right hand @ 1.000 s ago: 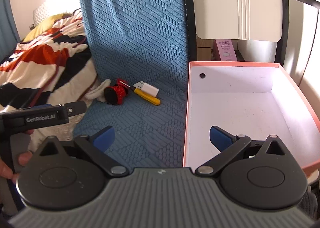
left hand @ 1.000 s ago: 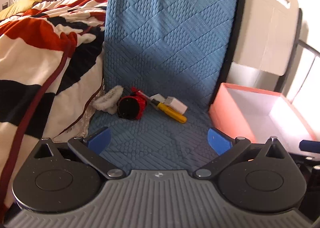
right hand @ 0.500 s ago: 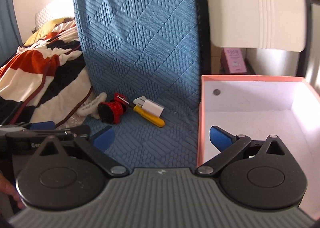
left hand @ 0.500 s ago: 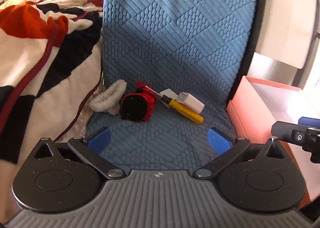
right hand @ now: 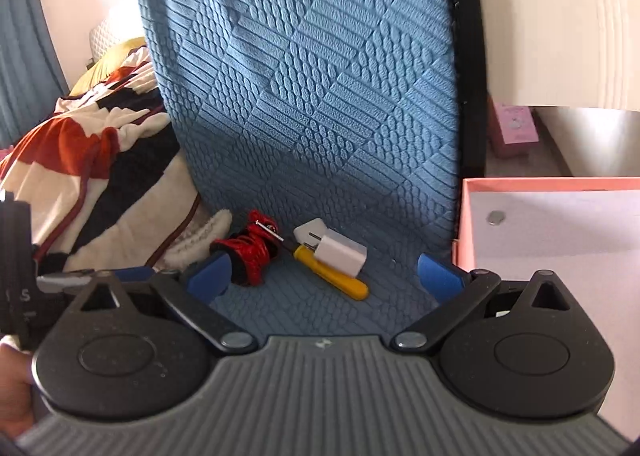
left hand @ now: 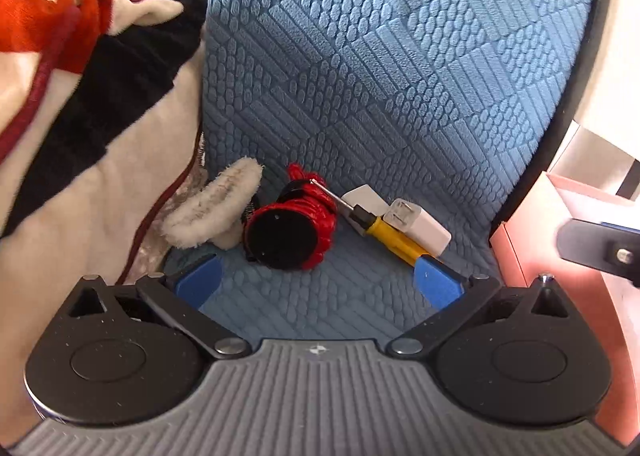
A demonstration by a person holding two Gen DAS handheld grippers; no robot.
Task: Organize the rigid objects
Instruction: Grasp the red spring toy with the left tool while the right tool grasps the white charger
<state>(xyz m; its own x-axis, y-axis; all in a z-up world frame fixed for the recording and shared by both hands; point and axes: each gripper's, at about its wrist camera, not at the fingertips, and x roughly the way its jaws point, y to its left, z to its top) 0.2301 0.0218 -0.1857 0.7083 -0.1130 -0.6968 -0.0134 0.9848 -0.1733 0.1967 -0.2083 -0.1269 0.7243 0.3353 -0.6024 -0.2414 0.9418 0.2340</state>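
Both grippers have closed in on the pile since a second ago; the right gripper (right hand: 324,274) has just been narrowing its jaws slightly, nothing between them, and the left gripper (left hand: 318,282) is spread wide and empty. Pile sits on the blue cover (left hand: 380,68) at the backrest's foot: red-black roll (left hand: 290,230), yellow screwdriver (left hand: 394,234) with its shaft over the roll, white charger (left hand: 420,226) on the handle. Handle tip hidden behind the left gripper's right finger; fleecy white item (left hand: 216,216) beside the roll is hard to identify; pink box (right hand: 560,224) on the right is cut off.
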